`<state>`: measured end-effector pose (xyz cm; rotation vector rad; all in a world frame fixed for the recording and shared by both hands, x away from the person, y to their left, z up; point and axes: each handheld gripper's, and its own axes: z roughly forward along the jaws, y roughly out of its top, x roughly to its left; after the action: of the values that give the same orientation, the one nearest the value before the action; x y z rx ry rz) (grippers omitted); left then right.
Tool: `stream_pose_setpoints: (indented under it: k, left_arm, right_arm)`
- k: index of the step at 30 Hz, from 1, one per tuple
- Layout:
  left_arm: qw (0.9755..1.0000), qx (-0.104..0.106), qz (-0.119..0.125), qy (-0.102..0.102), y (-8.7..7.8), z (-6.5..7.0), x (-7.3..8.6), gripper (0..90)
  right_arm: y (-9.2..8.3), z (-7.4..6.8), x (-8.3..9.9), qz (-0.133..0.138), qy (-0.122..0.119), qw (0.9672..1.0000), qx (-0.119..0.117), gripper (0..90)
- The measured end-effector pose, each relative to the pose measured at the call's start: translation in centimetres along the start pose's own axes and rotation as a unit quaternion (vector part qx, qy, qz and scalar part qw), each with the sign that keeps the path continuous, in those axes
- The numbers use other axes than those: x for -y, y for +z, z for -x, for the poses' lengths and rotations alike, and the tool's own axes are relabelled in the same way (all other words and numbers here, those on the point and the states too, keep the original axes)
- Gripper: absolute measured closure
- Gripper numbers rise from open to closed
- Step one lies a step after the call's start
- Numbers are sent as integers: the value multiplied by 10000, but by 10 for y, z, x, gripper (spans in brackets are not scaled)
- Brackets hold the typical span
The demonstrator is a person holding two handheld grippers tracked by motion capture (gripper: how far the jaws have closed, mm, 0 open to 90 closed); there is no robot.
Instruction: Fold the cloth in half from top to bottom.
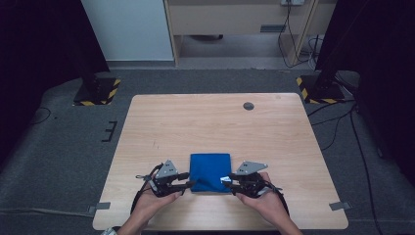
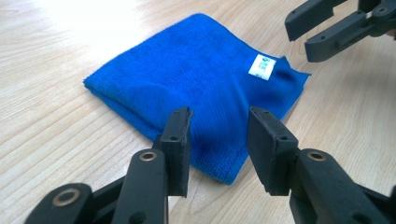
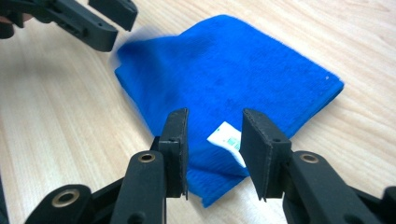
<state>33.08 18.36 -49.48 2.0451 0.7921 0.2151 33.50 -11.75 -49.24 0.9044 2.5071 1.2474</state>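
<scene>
A folded blue cloth (image 1: 210, 171) lies flat on the wooden table (image 1: 220, 122) near its front edge, between my two grippers. My left gripper (image 1: 190, 184) points at the cloth's near left corner. In the left gripper view its jaws (image 2: 219, 116) stand apart over that corner of the cloth (image 2: 201, 84) without pressing on it. My right gripper (image 1: 226, 182) sits at the near right corner, open. In the right gripper view its jaws (image 3: 215, 116) frame a white label (image 3: 228, 138) on the cloth (image 3: 233, 70).
A small grey disc (image 1: 248, 105) is set in the table's far side. Grey tape marks the front corners (image 1: 99, 206) (image 1: 339, 206). Two stands with yellow-black bases (image 1: 98, 90) (image 1: 318, 88) are on the floor beyond the table.
</scene>
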Motion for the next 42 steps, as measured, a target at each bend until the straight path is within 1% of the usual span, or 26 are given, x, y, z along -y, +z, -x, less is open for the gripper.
stream_pose_setpoints:
  k: [4,7,9,10,12,14,15,16,19,20,22,24,26,27,30,33,34,36,39,42]
  left_arm:
    - [9999,-71,81,-26,0,-2,-5,598]
    - [9999,-125,58,-30,7,-5,-10,597]
    - [9999,-163,21,33,12,-5,-14,595]
    - [9999,-161,15,31,15,-5,-14,595]
    - [9998,-173,-46,50,19,-5,-15,594]
    - [9997,-200,-119,80,22,-5,-13,593]
    - [9997,-199,-132,59,22,-6,-12,591]
    - [9997,-199,-132,59,22,-6,-12,591]
    - [9994,-222,-241,80,23,-7,-7,590]
    - [9992,-245,-307,100,24,-6,-6,590]
    - [9981,-308,-476,226,26,-5,-2,587]
    - [9979,-291,-514,261,26,-3,0,584]
    - [9980,-303,-480,286,24,-2,0,583]
    - [9982,-299,-457,264,22,-2,0,580]
    - [9985,-319,-387,214,18,-3,0,574]
    - [9988,-362,-280,156,14,-5,-3,551]
    - [9989,-379,-241,135,12,-7,-4,534]
    - [9989,-436,-145,103,8,-10,-7,501]
    - [9984,-545,-89,85,3,-17,-12,427]
    - [9981,-620,-33,-51,-3,-27,-17,335]
  right_arm:
    - [3,2,-6,13,-21,10000,57,620]
    - [8,5,-9,-22,-18,9999,122,609]
    - [13,7,-11,-58,9,9999,161,597]
    - [16,7,-11,-69,29,9998,189,592]
    - [22,8,-9,-135,11,9996,252,579]
    - [27,10,-7,-183,55,9994,294,568]
    - [29,10,-6,-194,76,9992,328,564]
    - [29,10,-6,-194,76,9992,328,564]
    - [32,11,-5,-271,51,9988,407,545]
    - [32,10,-4,-300,31,9986,431,543]
    - [31,10,-2,-385,-1,9983,436,536]
    - [29,9,1,-418,-24,9979,490,533]
    - [26,9,4,-452,-32,9978,480,526]
    - [24,8,6,-485,-23,9977,473,521]
    - [15,6,10,-435,18,9979,470,508]
    - [8,4,15,-473,39,9978,463,495]
    - [6,5,16,-479,18,9978,467,489]
    - [4,6,17,-459,67,9979,457,456]
    - [1,11,14,-321,104,9982,497,384]
    - [-2,18,6,-151,223,9979,587,297]
